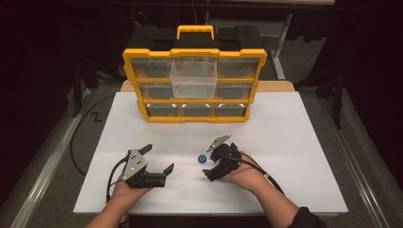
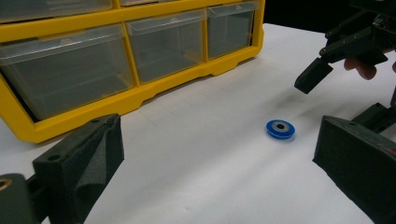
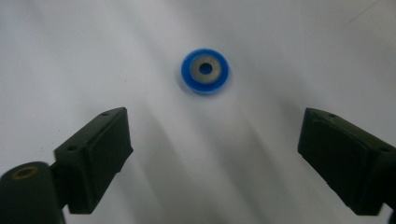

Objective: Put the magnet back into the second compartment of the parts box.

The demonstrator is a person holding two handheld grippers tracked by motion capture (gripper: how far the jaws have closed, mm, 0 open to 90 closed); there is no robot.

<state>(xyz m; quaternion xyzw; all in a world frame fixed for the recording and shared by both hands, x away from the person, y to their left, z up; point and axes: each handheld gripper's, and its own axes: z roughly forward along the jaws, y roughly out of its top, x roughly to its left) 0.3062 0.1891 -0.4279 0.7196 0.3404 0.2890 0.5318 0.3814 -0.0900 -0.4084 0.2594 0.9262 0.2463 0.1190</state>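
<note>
A small blue wheel with a grey metal hub (image 1: 202,159) lies flat on the white table (image 1: 285,142), between the two hands. My right gripper (image 1: 209,162) is open just right of it, its jaws tilted down toward the wheel; in the right gripper view the wheel (image 3: 205,70) sits beyond and between the spread jaws of that gripper (image 3: 219,161), untouched. My left gripper (image 1: 158,158) is open and empty farther left. From the left gripper view (image 2: 219,168), the wheel (image 2: 280,129) lies ahead to the right, with the right gripper's fingers (image 2: 314,77) hovering above it.
A yellow and black organizer (image 1: 195,102) with clear drawers stands at the back of the table; one clear drawer (image 1: 194,76) in its upper middle is pulled out. Its lower drawers (image 2: 163,51) are shut. White surface stretches on both sides and in front.
</note>
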